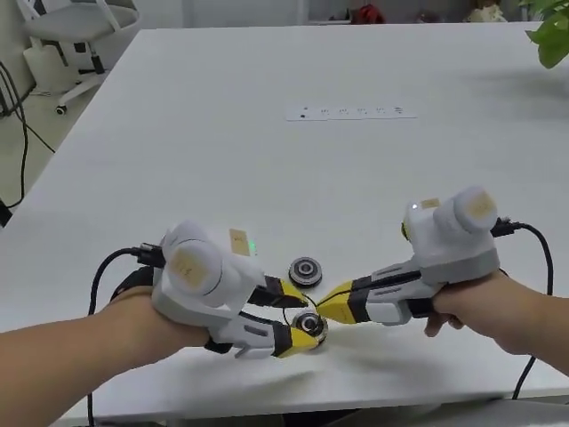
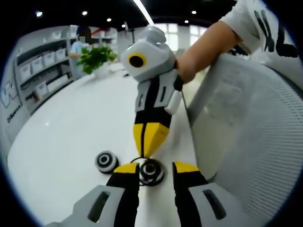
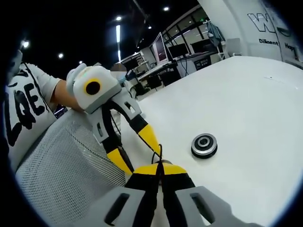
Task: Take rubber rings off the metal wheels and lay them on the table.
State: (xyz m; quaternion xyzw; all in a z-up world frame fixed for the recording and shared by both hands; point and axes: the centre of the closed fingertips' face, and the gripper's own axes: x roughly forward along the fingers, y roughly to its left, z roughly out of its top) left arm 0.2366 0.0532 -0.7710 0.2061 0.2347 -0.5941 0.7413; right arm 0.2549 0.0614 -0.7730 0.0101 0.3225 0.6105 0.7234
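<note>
My left gripper (image 1: 302,314) is near the table's front edge, its yellow-tipped jaws closed on a small metal wheel (image 1: 309,326). In the left gripper view the wheel (image 2: 151,171) sits between the jaw tips (image 2: 155,168). My right gripper (image 1: 326,308) comes in from the right with its tips shut, pinching a thin black rubber ring (image 2: 141,159) that is drawn off the wheel's rim. Its closed tips (image 3: 161,169) hide most of that wheel in the right gripper view. A second wheel (image 1: 305,271), black ring still on it, lies flat just beyond both grippers.
The white table (image 1: 267,160) stretches far ahead, with a flat white strip (image 1: 351,113) lying on it. A plant (image 1: 553,36) is at the far right corner, an office chair (image 1: 76,27) at the far left. A mesh chair back (image 2: 251,132) stands close to the front edge.
</note>
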